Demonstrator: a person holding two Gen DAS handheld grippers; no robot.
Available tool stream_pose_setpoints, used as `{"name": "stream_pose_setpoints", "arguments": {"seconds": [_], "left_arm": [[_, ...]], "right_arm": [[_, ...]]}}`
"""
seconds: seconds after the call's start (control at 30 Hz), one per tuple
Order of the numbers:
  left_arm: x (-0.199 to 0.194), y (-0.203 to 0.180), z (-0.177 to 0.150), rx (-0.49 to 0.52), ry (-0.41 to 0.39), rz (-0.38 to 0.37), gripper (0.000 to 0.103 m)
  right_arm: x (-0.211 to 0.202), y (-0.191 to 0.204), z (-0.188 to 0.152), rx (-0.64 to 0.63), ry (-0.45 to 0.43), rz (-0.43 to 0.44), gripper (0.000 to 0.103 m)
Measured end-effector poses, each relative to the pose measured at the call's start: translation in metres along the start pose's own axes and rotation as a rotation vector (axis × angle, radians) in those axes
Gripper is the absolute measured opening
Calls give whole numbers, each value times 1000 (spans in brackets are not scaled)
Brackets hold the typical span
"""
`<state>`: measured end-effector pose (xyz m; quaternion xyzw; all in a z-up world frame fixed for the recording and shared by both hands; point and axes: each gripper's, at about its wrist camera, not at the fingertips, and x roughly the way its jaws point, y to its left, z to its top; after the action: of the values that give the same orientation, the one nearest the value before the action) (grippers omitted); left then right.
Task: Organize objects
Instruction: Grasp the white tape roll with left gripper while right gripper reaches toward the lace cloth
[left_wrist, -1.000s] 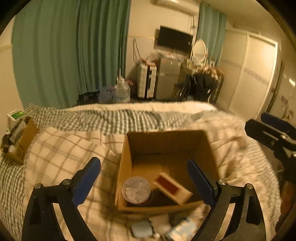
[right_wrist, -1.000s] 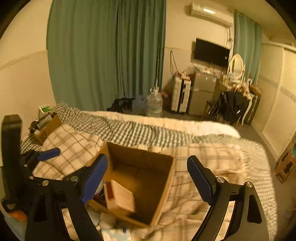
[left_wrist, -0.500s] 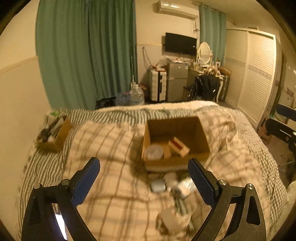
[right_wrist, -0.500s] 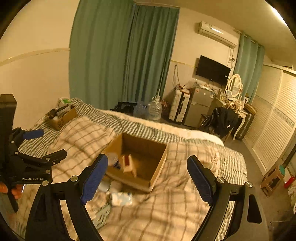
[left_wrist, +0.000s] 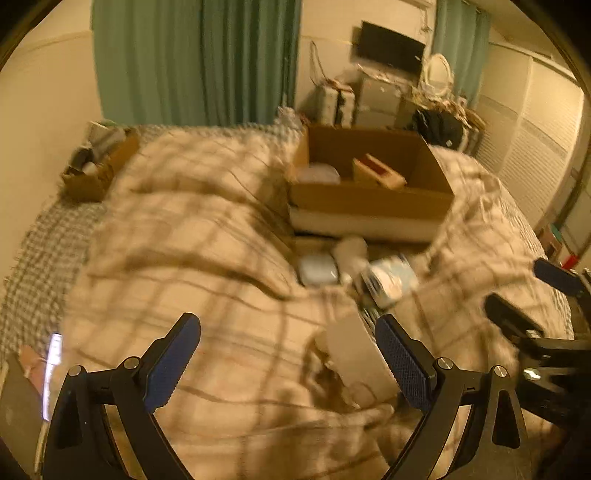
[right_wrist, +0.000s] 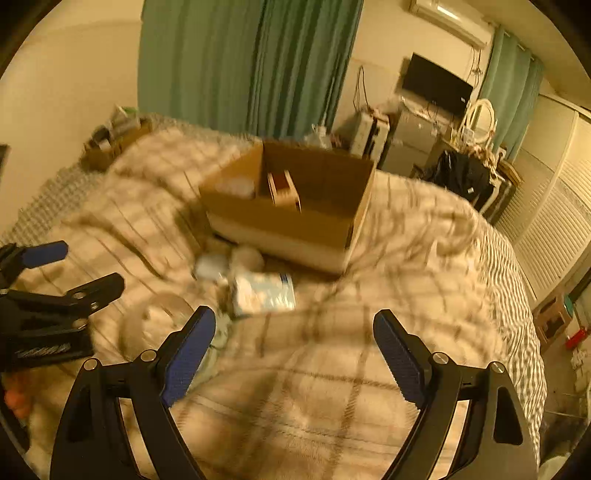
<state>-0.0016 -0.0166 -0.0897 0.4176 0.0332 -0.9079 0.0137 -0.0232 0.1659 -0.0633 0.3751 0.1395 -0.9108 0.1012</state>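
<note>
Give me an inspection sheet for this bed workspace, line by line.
Surface: plaid blanket on the bed, rumpled.
Job's things: open cardboard box holding a wooden box and a round container.
Clutter: tissue pack, pale case and other blurred items before the box; small box of items by the wall.
Grippers: left gripper and right gripper open, empty.
Cables: nothing seen.
Surroundings: green curtains, TV.

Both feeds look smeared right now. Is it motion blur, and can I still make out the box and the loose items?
Left wrist: blanket and loose items smeared, cardboard box readable. Right wrist: similar blur, box and blue-white packet recognisable; dim amber light, fisheye bending at edges.
</note>
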Motion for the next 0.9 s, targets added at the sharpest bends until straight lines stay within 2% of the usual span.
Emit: {"name": "stream_pose_setpoints", "arguments": {"seconds": [0.1, 0.2, 0.27, 0.3, 0.33, 0.47, 0.7, 0.8, 0.9], "left_arm": [[8, -10, -2, 16, 21, -34, 98], [17, -21, -1, 47, 51, -65, 88], [28, -24, -2, 52, 98, -97, 64], [32, -24, -4, 52, 118, -111, 56], [36, -24, -6, 49, 143, -136, 39], [28, -20, -5, 30, 125, -164, 29], [-1, -13, 9, 51, 36, -139, 28], [-11, -5, 13, 39, 6, -145, 28], [-18, 1, 18, 26, -14, -149, 28]], "right_arm": [[13, -4, -4, 23, 33, 31, 87], [18, -8, -6, 42, 42, 42, 87], [20, -9, -8, 48, 45, 48, 87], [20, -10, -9, 49, 47, 47, 87], [19, -9, -8, 49, 47, 46, 87], [16, -9, -8, 50, 42, 26, 87], [7, -1, -7, 21, 27, 12, 87], [4, 3, -6, 21, 26, 47, 87], [4, 8, -4, 31, 34, 124, 87]]}}
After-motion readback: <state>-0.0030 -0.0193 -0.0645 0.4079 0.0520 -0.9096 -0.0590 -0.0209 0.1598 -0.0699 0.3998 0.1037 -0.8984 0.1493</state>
